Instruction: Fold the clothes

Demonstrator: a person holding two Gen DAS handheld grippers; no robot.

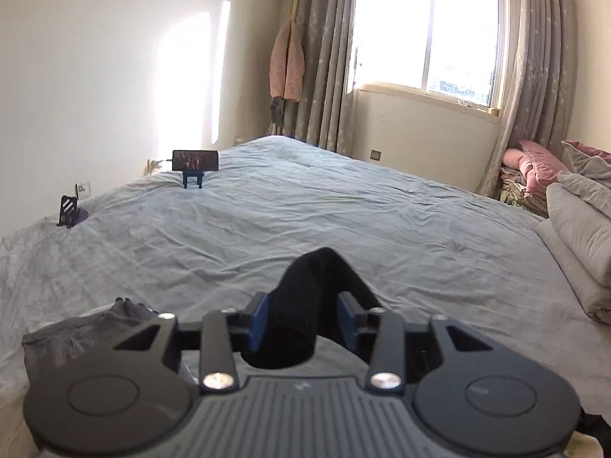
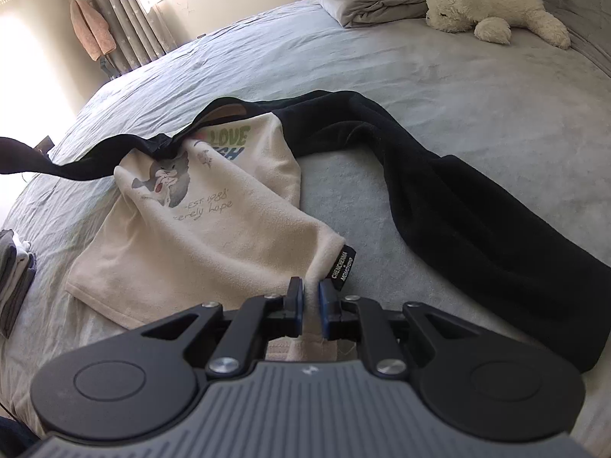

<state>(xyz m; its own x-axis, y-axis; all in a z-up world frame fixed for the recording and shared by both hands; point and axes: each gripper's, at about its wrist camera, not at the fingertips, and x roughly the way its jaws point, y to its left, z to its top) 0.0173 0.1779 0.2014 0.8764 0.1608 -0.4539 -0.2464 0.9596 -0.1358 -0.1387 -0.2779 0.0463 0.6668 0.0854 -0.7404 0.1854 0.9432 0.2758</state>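
- your right claw [image 2: 311, 292] is clenched on the cream hem of the soft, floppy sweatshirt [image 2: 214, 206].
- your left claw [image 1: 301, 307] straddles the black sleeve [image 1: 320, 278], pads wide and not pressing; pinch its cuff.

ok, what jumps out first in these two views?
The cream cartoon-print sweatshirt with black sleeves sprawls across the grey-blue bed, its hem corner pinched in the right gripper. A black sleeve lies between the left gripper's open jaws. A white plush dog lies by the folded duvet.
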